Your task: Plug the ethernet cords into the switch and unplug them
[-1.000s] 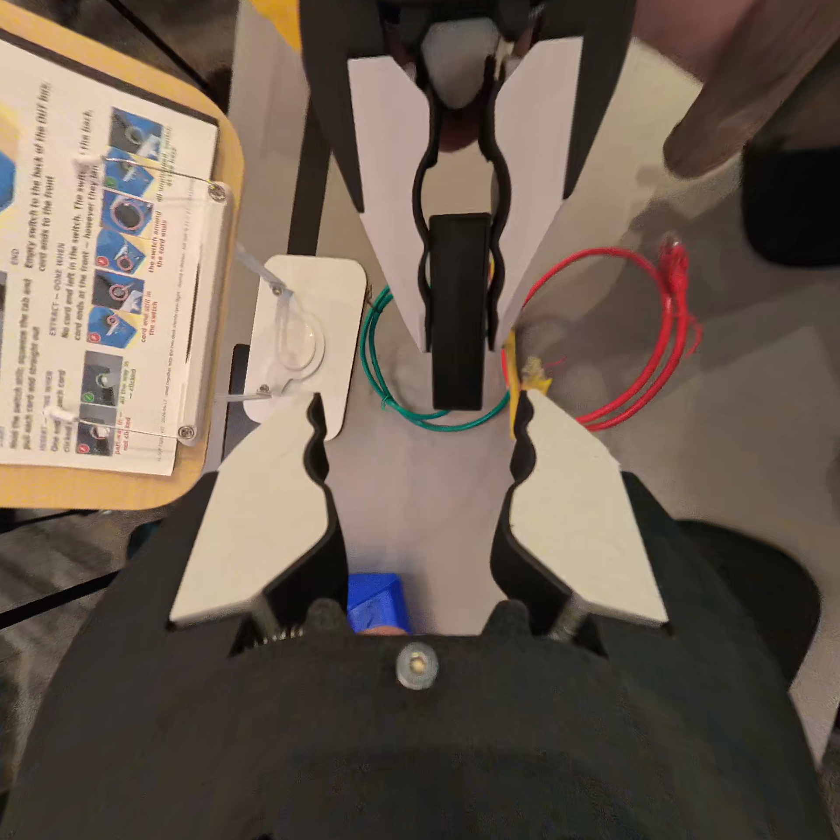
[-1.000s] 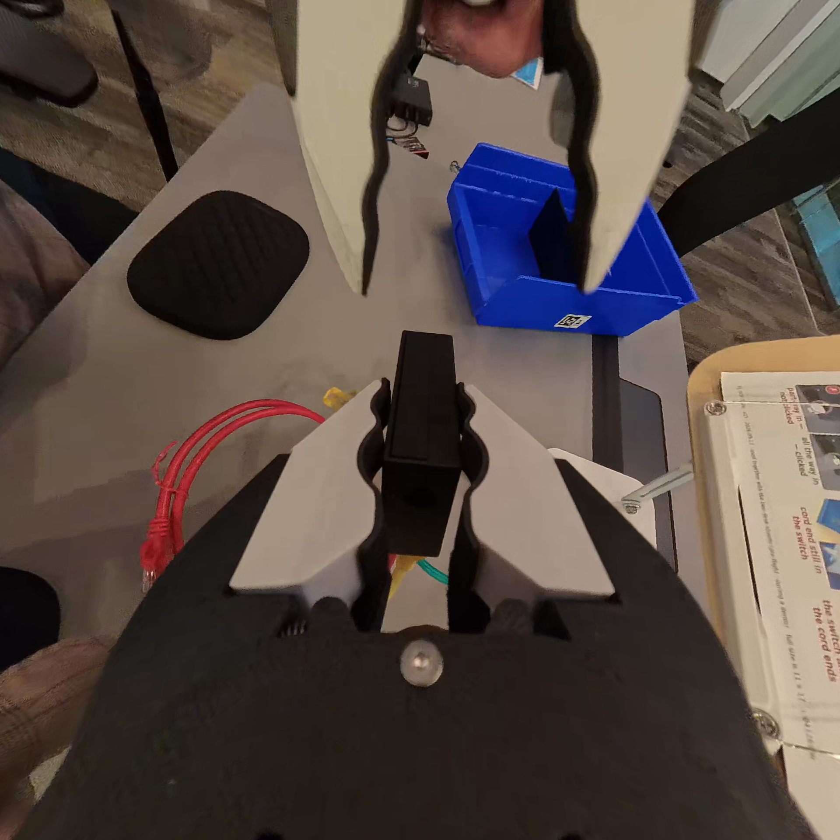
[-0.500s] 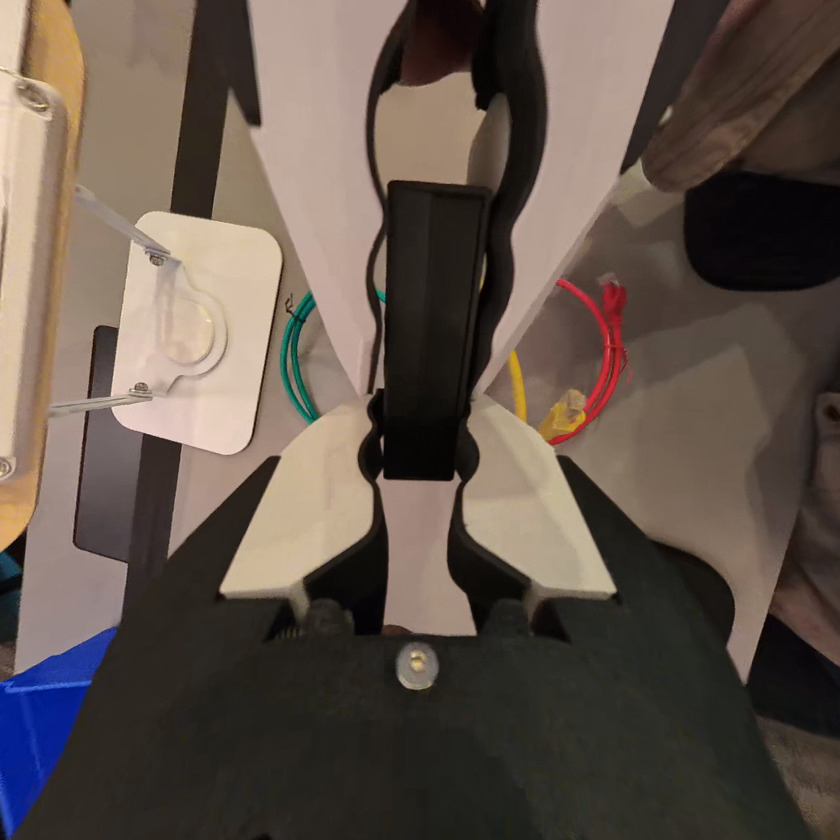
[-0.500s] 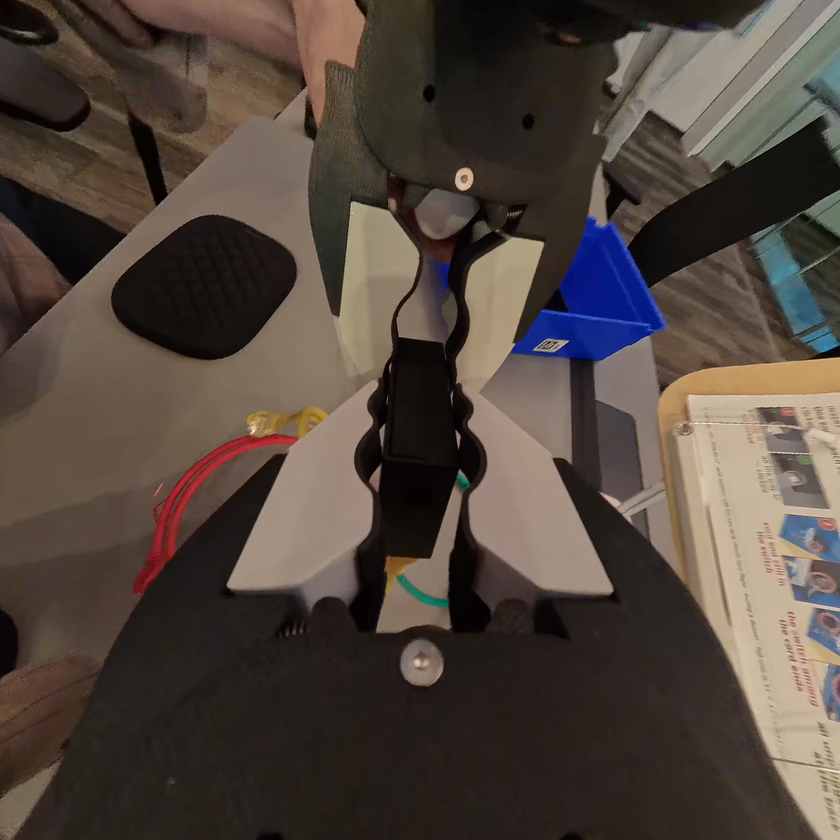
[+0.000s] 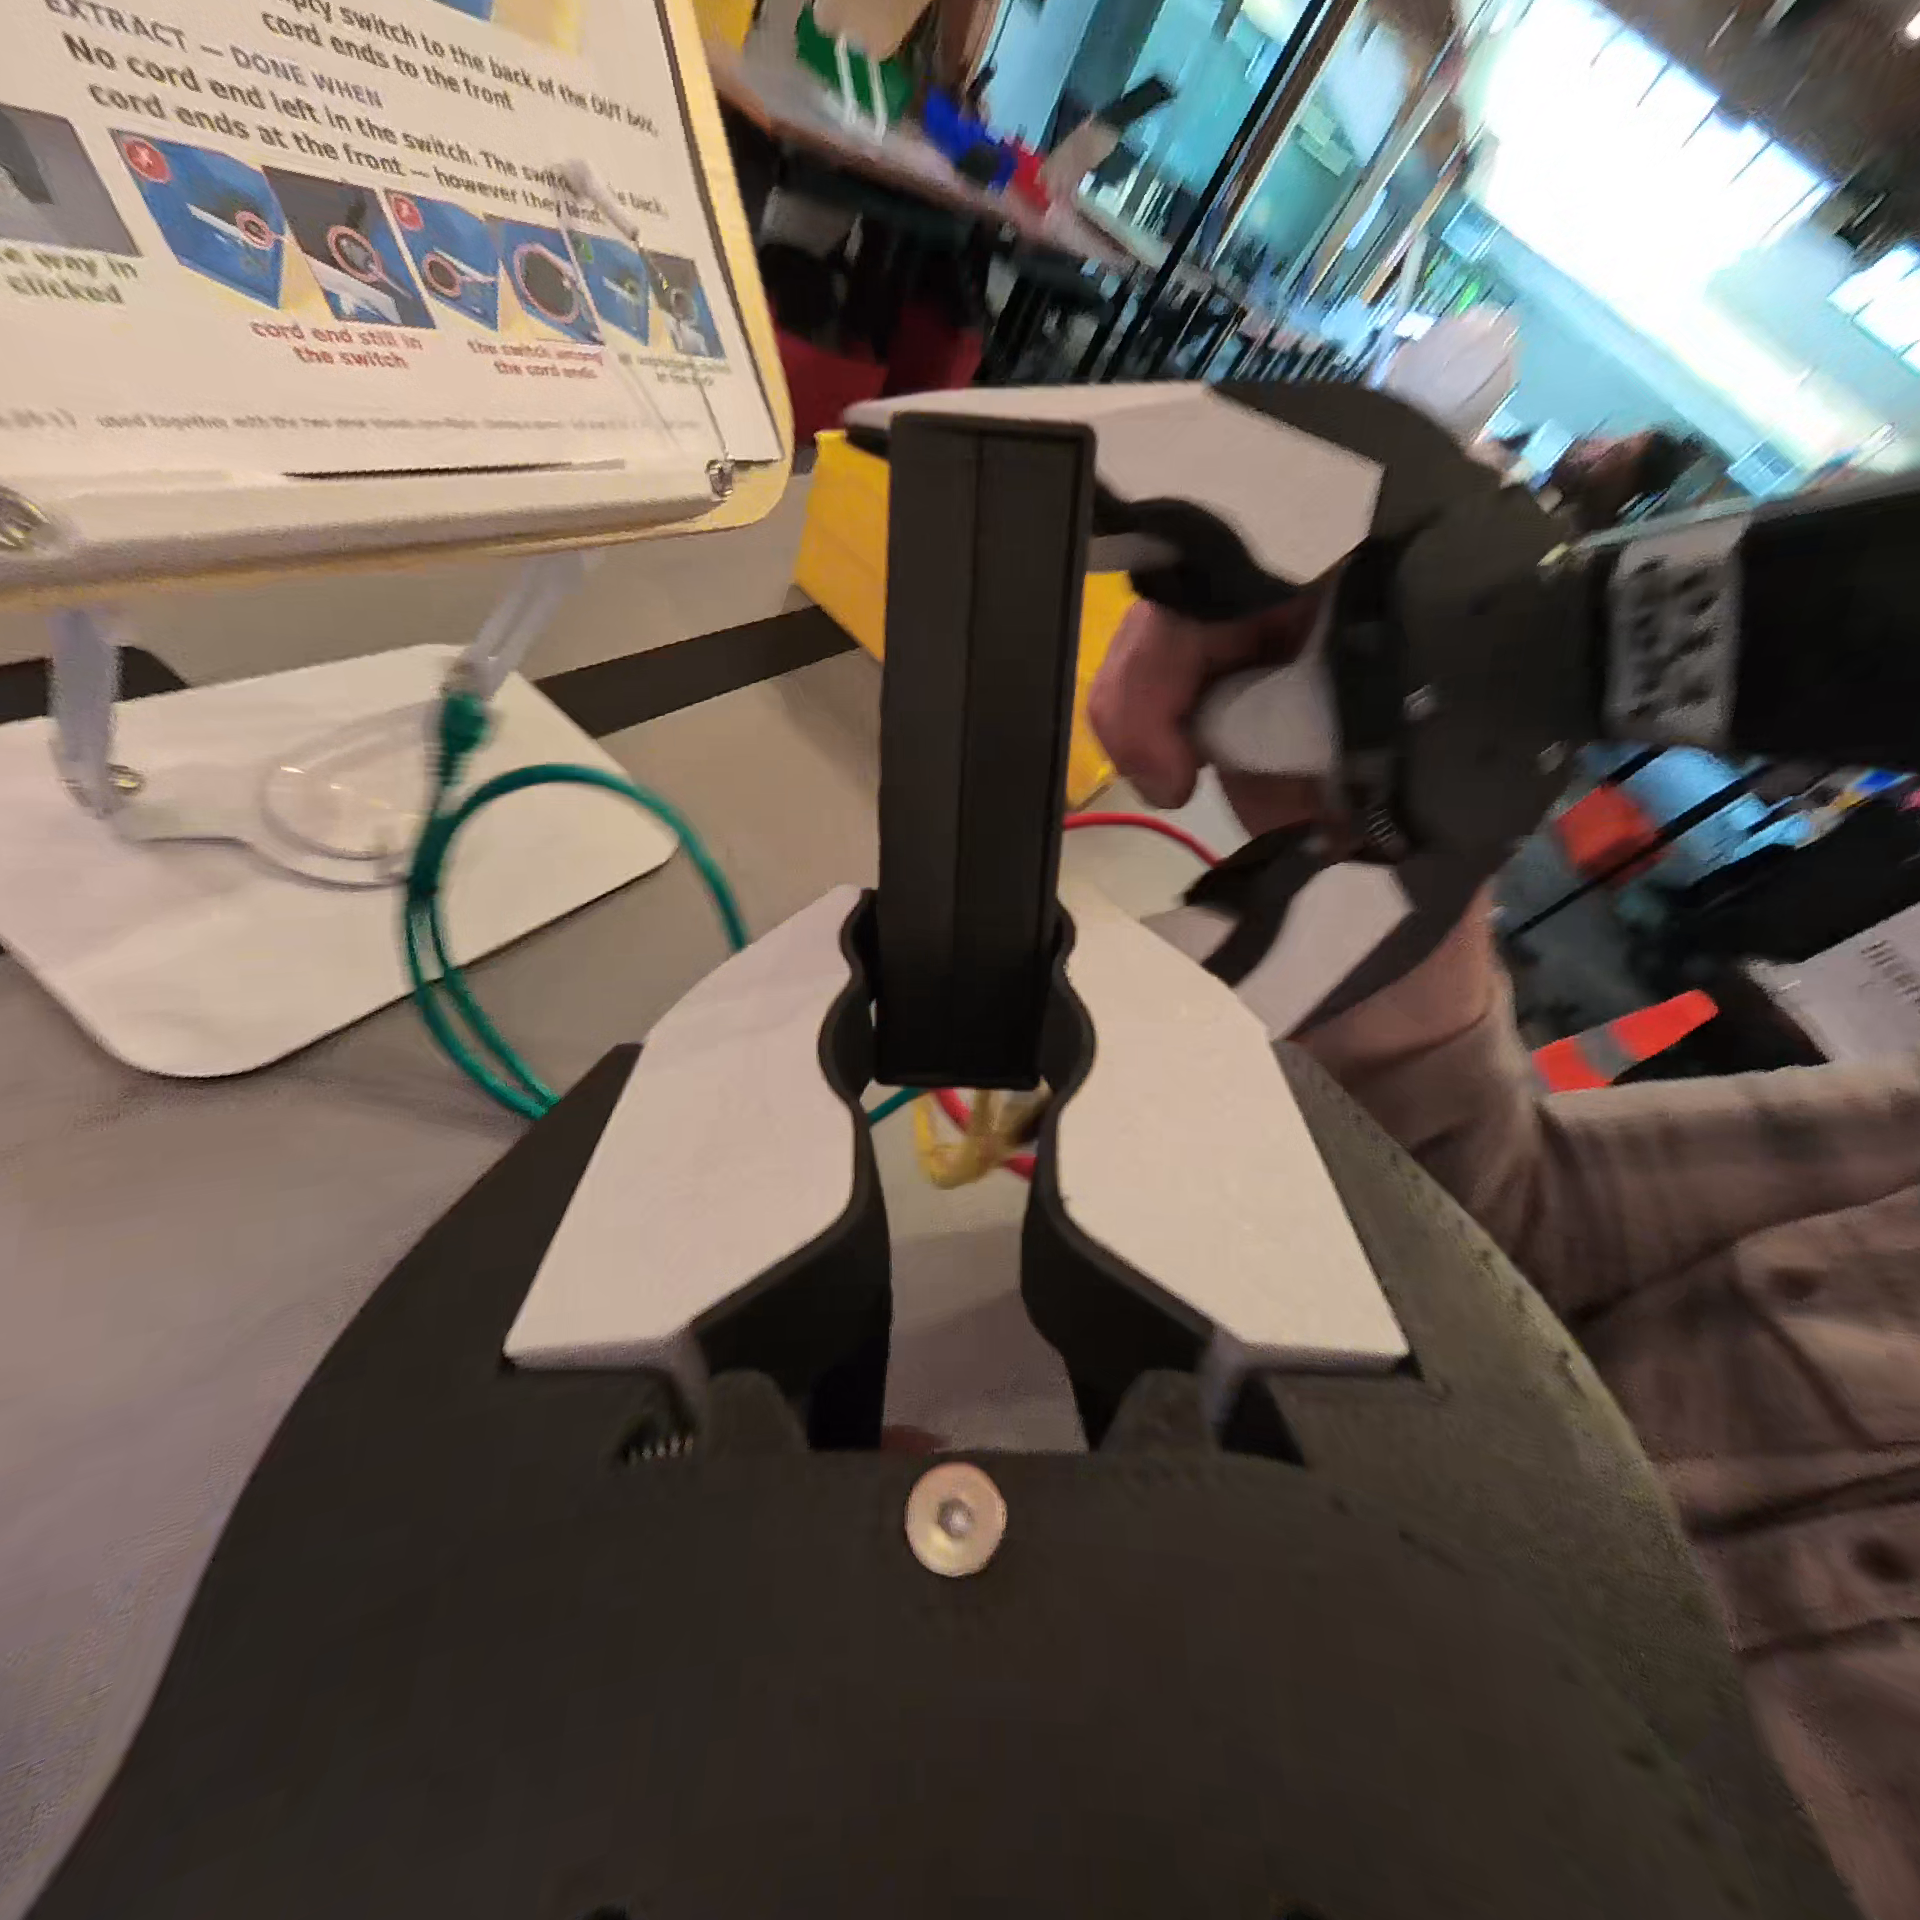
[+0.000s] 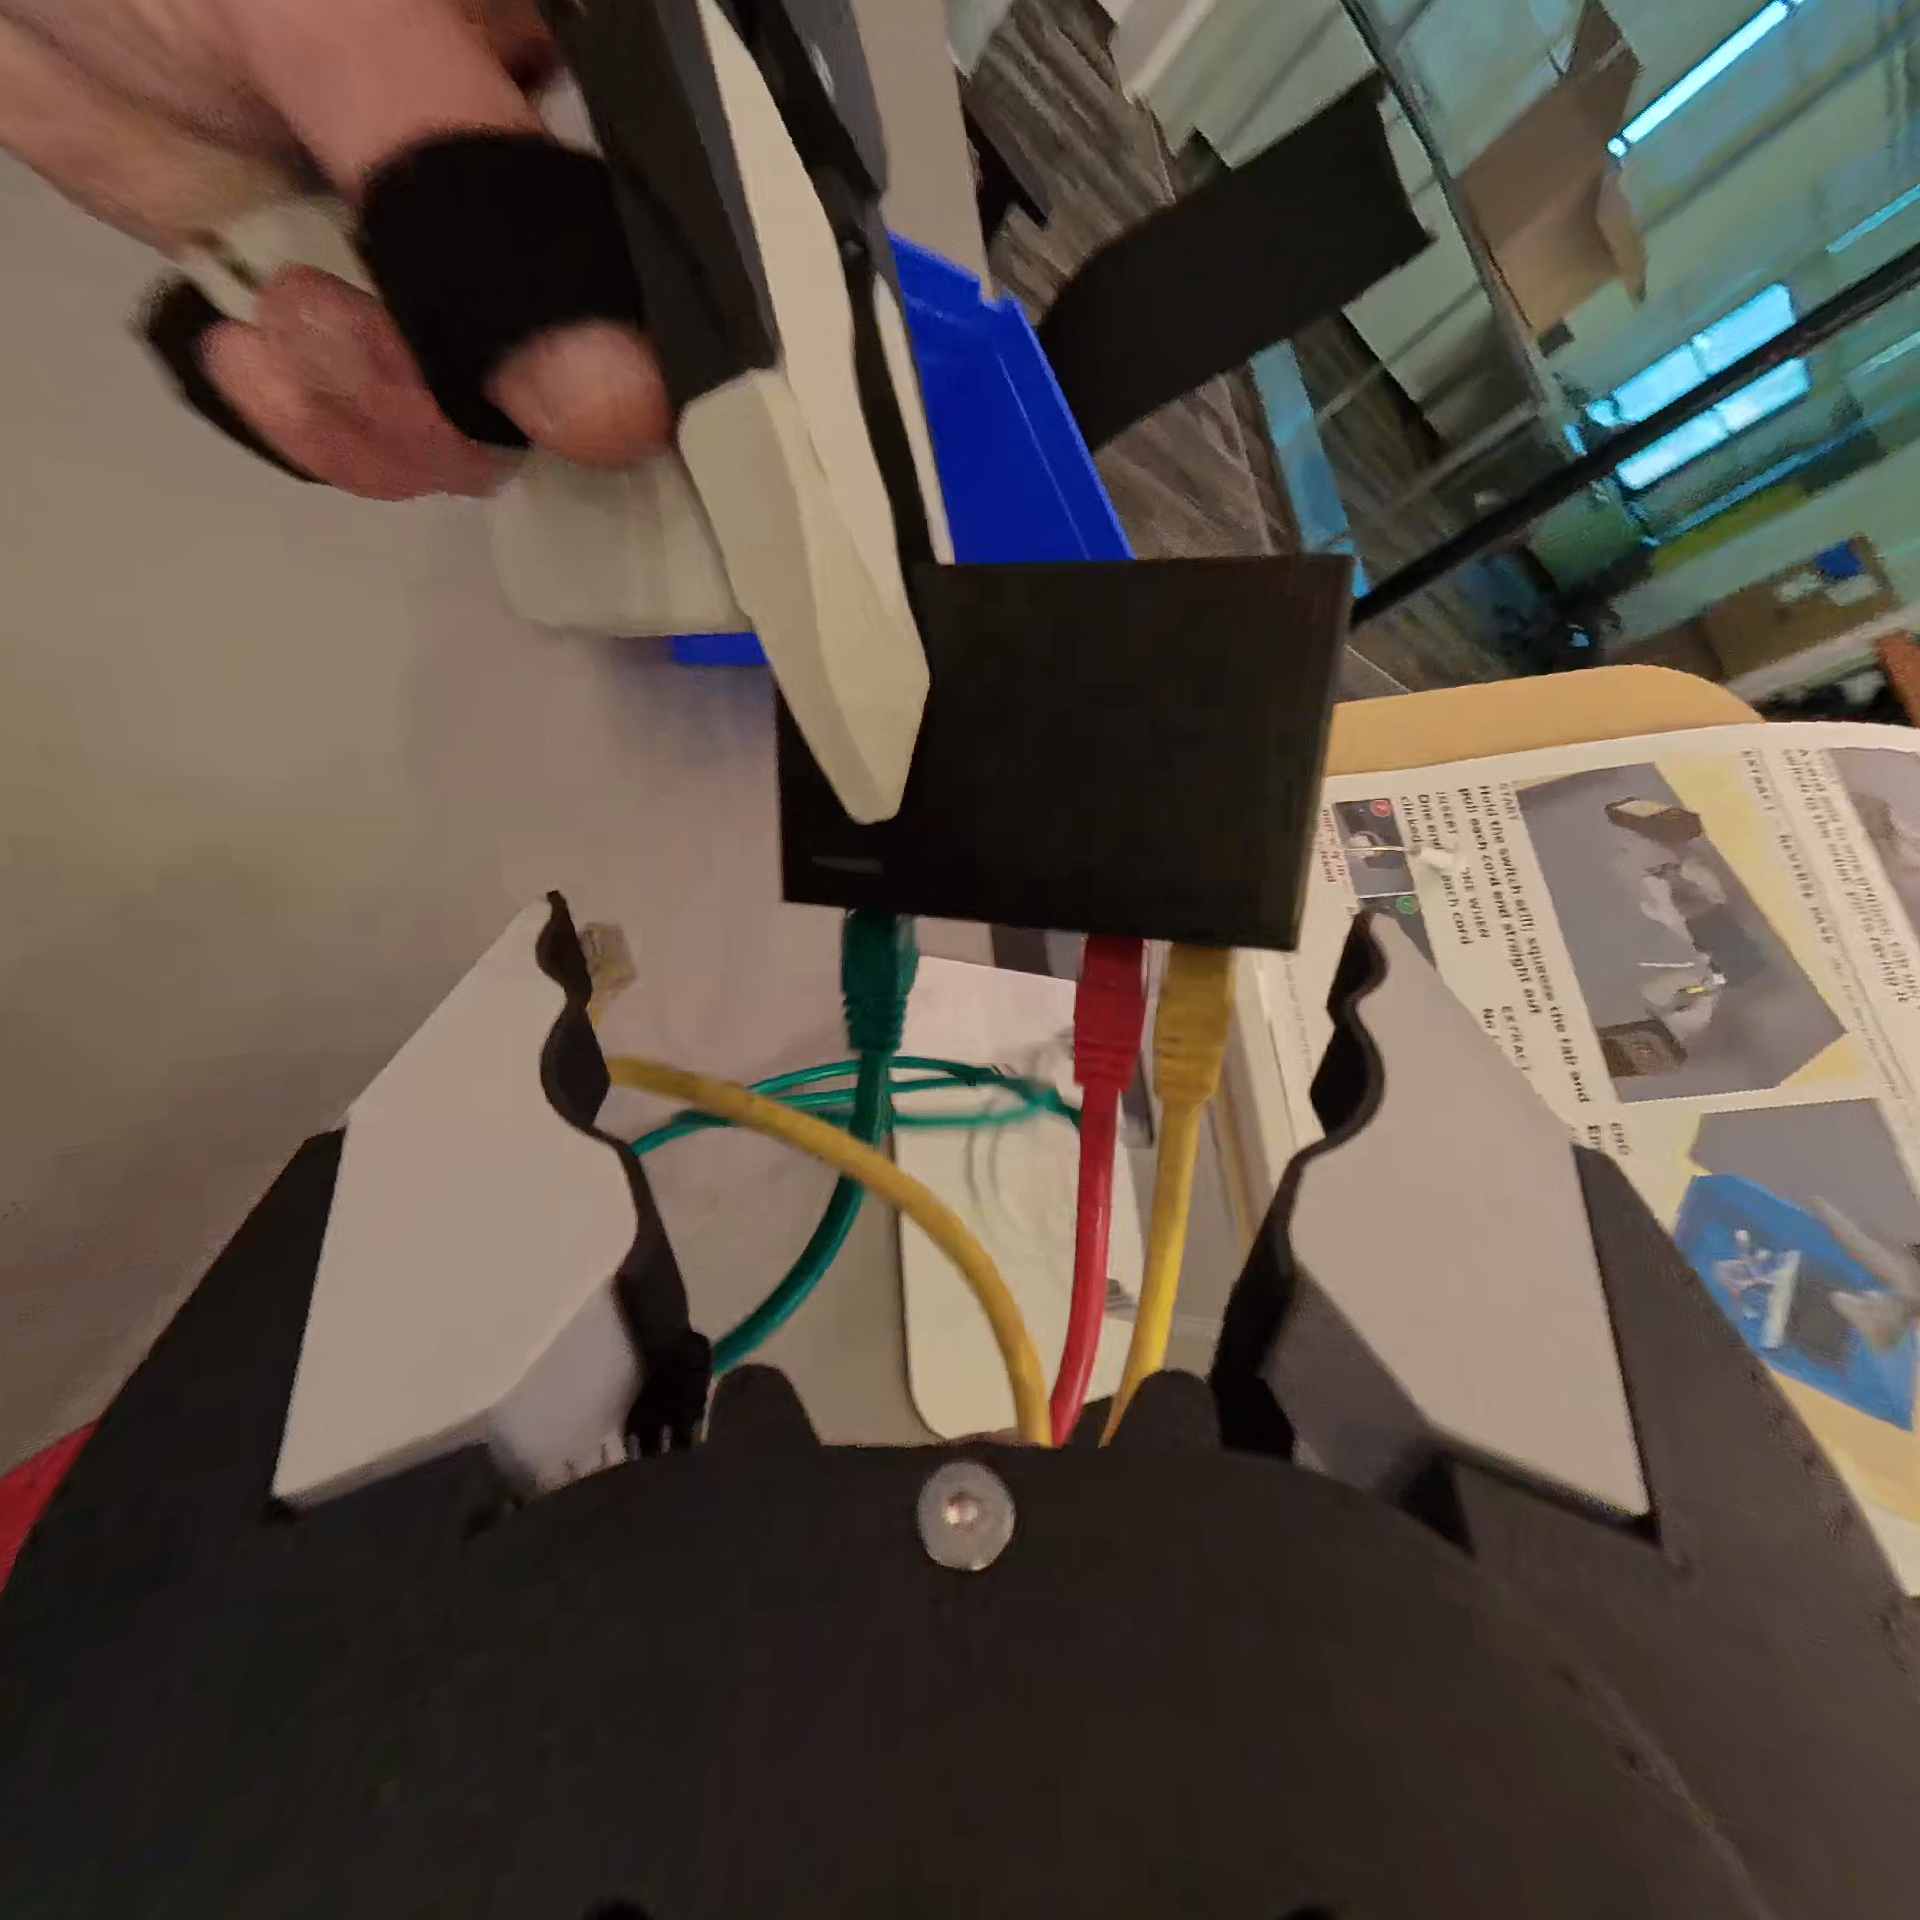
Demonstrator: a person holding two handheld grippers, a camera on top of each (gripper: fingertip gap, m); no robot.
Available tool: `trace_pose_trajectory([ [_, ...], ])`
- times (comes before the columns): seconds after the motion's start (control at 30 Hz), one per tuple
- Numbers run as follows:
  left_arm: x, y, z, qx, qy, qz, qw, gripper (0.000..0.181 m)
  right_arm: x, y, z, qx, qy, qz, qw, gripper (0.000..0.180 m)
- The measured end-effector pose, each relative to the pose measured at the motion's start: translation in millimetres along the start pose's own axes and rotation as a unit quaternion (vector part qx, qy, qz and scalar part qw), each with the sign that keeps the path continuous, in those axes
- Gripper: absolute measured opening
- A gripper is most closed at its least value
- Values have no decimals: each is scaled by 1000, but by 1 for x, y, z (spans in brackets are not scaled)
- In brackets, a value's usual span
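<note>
The left gripper point(image 5: 961, 935) is closed firmly on the lower end of the black ethernet switch point(image 5: 982, 727) and holds it upright in the air, above the grey worktop point(image 5: 156, 1247). In the right wrist view, the port face of the switch looks toward the right gripper point(image 6: 956, 925). Three plugs sit in this face: the green plug point(image 6: 878, 977) alone on one side, and the red plug point(image 6: 1110, 1008) and the yellow plug point(image 6: 1190, 1013) just beside each other. The right gripper is wide open and holds nothing. All three cords run between its fingers.

I judge that the step in hand is pulling out a plug. To do it well, the right gripper should close on one plug body only, press its tab, and pull straight away from the port face while the left grip keeps the switch from moving. The green plug has free room on both sides. The red and yellow plugs are so close that the fingers can catch both together.

The free yellow connector point(image 6: 608, 951) lies near one fingertip and may snag. Behind the switch stands the blue bin point(image 6: 997, 416), and on one side the instruction sheet point(image 6: 1662, 935) is near. The open room is back toward the person.
</note>
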State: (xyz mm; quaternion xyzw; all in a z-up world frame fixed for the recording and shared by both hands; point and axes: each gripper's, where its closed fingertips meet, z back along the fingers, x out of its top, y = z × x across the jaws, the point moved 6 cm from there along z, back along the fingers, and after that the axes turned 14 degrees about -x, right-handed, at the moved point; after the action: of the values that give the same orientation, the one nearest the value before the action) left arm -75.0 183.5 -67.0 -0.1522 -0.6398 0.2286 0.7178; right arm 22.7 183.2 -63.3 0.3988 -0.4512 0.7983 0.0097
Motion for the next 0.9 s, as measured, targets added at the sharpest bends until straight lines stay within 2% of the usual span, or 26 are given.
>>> trace_pose_trajectory([
  [0.1,-13,-1,-3,-4,-14,26,1000,28,-2,15,-21,-9,23,29,999,144],
  [0.2,-29,3,-5,-16,-35,69,997,29,-13,23,-33,-7,56,47,997,121],
  [0.4,-51,6,-4,-73,-55,101,991,35,-25,42,-36,101,50,1,994,120],
  [0.5,-50,-2,3,-57,-43,40,997,51,-28,49,-34,149,34,-28,988,120],
  [0.57,-49,-5,10,0,-3,-43,999,73,-32,52,-33,178,32,-46,982,120],
  [0.63,-47,-11,16,53,53,-151,986,92,-37,53,-31,203,32,-58,977,120],
  [0.67,-46,-14,18,77,83,-210,971,100,-39,54,-28,214,31,-58,975,120],
  [0.73,-45,-18,17,127,161,-331,921,111,-42,55,-23,236,28,-64,969,120],
  [0.8,-44,-21,12,172,232,-444,848,118,-44,58,-17,262,25,-67,962,120],
  [0.9,-43,-26,-3,207,304,-586,722,111,-45,61,-15,280,25,-70,957,120],
])
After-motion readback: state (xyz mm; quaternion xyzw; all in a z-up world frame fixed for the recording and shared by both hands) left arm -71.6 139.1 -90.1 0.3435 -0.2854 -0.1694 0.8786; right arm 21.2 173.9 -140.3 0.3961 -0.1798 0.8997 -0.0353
